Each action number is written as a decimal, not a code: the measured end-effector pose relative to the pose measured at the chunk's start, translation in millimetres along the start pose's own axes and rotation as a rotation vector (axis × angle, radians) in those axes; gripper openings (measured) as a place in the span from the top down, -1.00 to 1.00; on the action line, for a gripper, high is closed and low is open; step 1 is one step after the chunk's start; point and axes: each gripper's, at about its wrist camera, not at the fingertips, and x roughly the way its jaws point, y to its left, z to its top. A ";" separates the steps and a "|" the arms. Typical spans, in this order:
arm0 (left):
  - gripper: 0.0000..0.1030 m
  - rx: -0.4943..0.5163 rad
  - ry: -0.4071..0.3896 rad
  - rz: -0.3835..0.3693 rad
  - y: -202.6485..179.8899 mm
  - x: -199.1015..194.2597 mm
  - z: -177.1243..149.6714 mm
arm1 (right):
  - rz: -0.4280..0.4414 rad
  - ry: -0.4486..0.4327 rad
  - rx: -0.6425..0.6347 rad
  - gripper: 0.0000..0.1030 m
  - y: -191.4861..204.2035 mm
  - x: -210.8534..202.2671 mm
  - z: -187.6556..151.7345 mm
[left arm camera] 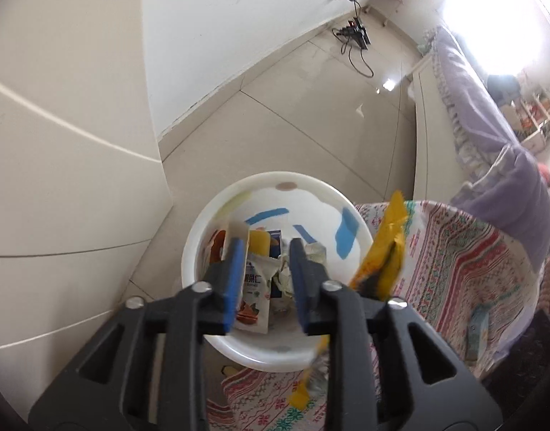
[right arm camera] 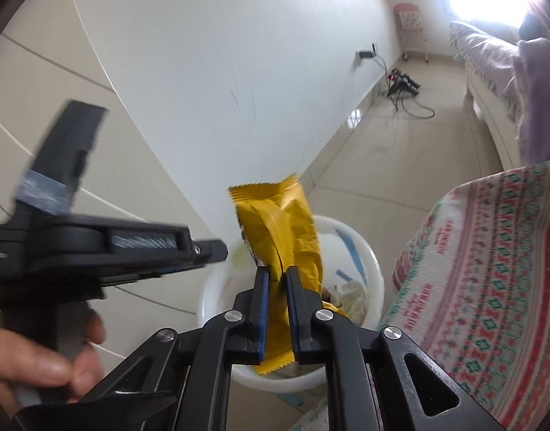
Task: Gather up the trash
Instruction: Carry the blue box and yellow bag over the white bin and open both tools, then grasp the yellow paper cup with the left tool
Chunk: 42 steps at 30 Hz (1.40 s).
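Our right gripper (right arm camera: 276, 280) pinches a yellow wrapper (right arm camera: 278, 222) between its blue pads; the wrapper stands up past the tips and its lower end hangs out behind them. It sits over the white bin (right arm camera: 364, 251). Our left gripper (left arm camera: 267, 251) is spread, nothing between its fingers, tips above the bin (left arm camera: 203, 230) mouth. Inside the bin we see cartons (left arm camera: 253, 294) and crumpled paper (left arm camera: 283, 273). The wrapper (left arm camera: 386, 244) shows at the bin's right rim, beside the patterned cloth (left arm camera: 454, 269). Tiled floor (left arm camera: 275, 136) beyond.
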 end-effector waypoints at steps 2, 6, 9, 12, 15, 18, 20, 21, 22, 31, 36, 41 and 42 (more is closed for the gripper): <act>0.43 -0.011 -0.018 0.003 2.8 -4.7 0.6 | -0.044 0.038 -0.001 0.73 -1.2 12.3 -1.5; 0.43 -0.014 -0.036 -0.013 1.0 -10.0 1.3 | -0.053 0.043 0.038 0.73 -11.3 13.8 -11.4; 0.43 -0.005 -0.024 -0.034 -2.9 -9.4 -1.0 | -0.065 0.047 0.054 0.72 -18.6 10.2 -16.7; 0.43 0.009 -0.022 -0.051 -9.8 -10.9 -3.6 | -0.053 0.028 0.073 0.72 -27.4 -5.1 -20.3; 0.43 0.025 -0.035 -0.062 -18.1 -14.8 -7.2 | -0.054 0.013 0.090 0.72 -34.9 -27.5 -22.8; 0.43 0.057 -0.034 -0.078 -29.5 -16.6 -10.6 | -0.072 -0.006 0.101 0.72 -44.4 -56.7 -23.5; 0.43 0.084 -0.024 -0.096 -40.2 -16.5 -14.8 | -0.082 -0.019 0.106 0.72 -49.5 -83.2 -24.3; 0.43 0.107 -0.018 -0.111 -48.9 -16.8 -19.2 | -0.084 -0.024 0.104 0.70 -47.2 -95.4 -24.4; 0.43 0.129 -0.013 -0.123 -56.9 -17.4 -23.3 | -0.090 -0.032 0.102 0.68 -50.3 -111.3 -25.2; 0.01 0.377 0.072 -0.253 -151.7 -22.4 -88.4 | -0.166 -0.110 0.124 -0.14 -102.9 -241.9 -32.5; -0.01 0.627 0.166 -0.323 -218.0 -18.3 -154.8 | -0.287 -0.251 0.343 -0.39 -187.5 -304.7 -68.2; -0.20 0.879 0.255 -0.422 -273.7 -21.2 -222.1 | -0.341 -0.228 0.551 -0.39 -262.6 -321.4 -91.9; -0.23 0.916 0.265 -0.439 -283.4 -21.7 -235.3 | -0.354 -0.228 0.568 -0.39 -269.8 -323.3 -94.7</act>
